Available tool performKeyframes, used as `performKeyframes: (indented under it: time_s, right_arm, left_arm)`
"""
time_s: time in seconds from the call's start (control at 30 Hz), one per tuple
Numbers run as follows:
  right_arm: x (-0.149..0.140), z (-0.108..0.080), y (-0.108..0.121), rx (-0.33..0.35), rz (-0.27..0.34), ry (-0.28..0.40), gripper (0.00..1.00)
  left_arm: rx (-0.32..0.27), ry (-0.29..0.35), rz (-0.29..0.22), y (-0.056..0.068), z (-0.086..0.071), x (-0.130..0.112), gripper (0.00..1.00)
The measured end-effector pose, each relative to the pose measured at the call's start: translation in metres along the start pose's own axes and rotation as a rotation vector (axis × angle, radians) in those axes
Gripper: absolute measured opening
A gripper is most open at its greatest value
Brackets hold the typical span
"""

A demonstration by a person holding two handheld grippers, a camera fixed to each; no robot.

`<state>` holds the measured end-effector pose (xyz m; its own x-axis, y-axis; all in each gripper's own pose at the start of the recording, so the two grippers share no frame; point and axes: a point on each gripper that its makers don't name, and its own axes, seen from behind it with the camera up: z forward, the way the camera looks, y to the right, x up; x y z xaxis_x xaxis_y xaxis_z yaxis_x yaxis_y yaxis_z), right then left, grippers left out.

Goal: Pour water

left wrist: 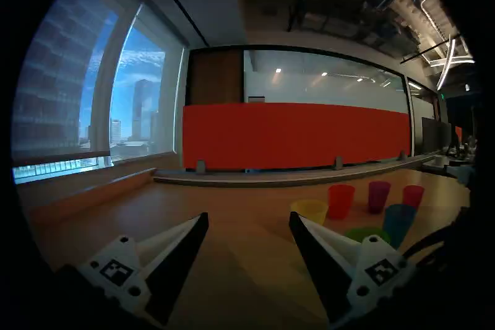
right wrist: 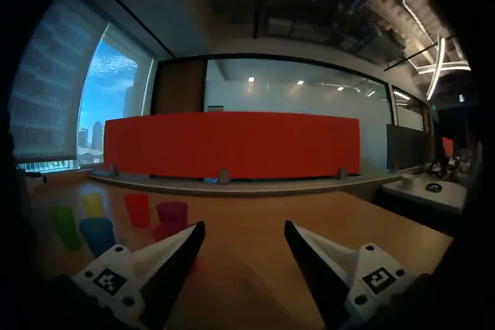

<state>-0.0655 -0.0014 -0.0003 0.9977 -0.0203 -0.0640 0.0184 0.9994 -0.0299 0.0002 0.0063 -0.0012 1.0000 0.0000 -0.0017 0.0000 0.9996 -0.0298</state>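
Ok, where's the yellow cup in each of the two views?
Left gripper view: the yellow cup is right of centre, in the lower half, just left of the orange-red cup.
Right gripper view: the yellow cup is at far left, between the green cup and the orange-red cup.
Shared landmark: the red partition across the back.

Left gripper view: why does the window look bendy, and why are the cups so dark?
Left gripper view: the fisheye lens bows the window frame; bright daylight outside leaves the cups and table dim. Right gripper view: the orange divider curves the same way, and the cups look dim too.
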Motion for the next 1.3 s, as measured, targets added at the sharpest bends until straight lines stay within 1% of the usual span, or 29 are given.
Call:
performKeyframes:
  time_s: [0.2, 0.5, 1.3]
  right_arm:
    - [0.0001, -0.0013, 0.0042, -0.003, 0.0, -0.001, 0.99]
    - [0.0004, -0.0027, 0.0021, 0.003, 0.002, -0.001, 0.99]
    - [-0.0005, -0.0023, 0.0042, -0.004, 0.004, -0.004, 0.99]
  left_arm:
    - [0.0, 0.0, 0.0, -0.0002, 0.0002, 0.0004, 0.97]
    - [0.0, 0.0, 0.0, -0.0001, 0.0, 0.0001, 0.97]
    - [0.0, 0.0, -0.001, 0.0003, -0.0001, 0.0004, 0.97]
